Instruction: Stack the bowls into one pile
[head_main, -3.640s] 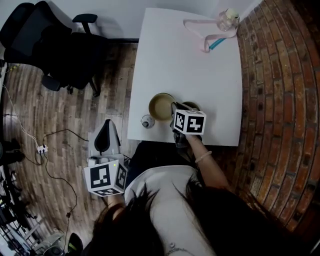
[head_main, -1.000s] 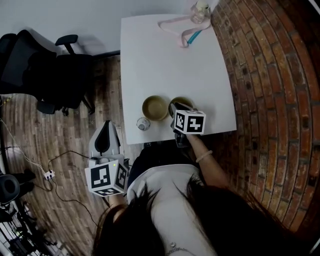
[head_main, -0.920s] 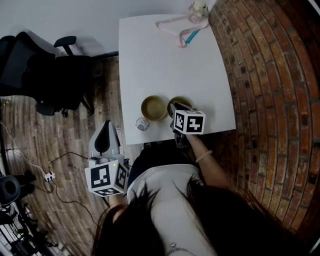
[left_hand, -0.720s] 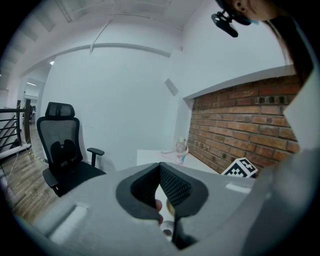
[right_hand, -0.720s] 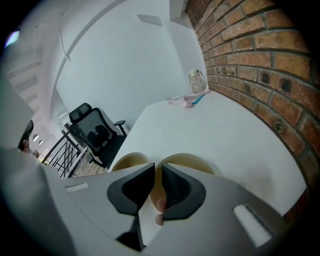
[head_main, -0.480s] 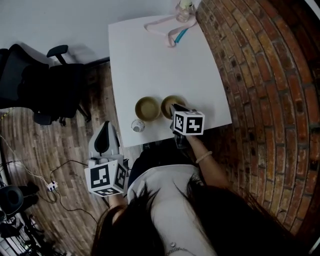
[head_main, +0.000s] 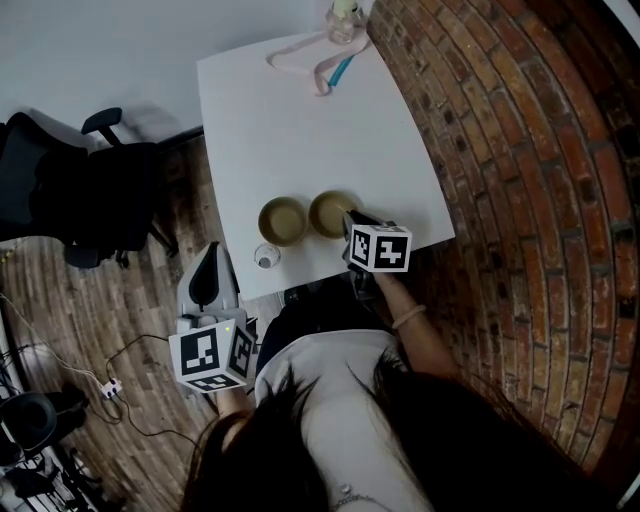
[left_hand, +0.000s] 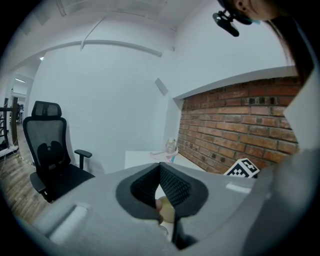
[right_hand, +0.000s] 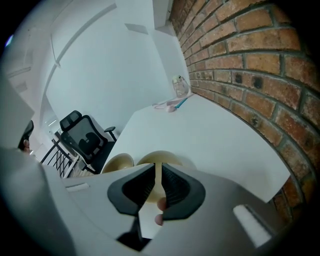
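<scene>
The right claw is clenched on the near rim of the right bowl. The left bowl sits just beside it on the desk. The left claw is clenched on nothing.

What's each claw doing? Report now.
Left claw: closed, empty.
Right claw: closed on the rim of the right bowl.
</scene>
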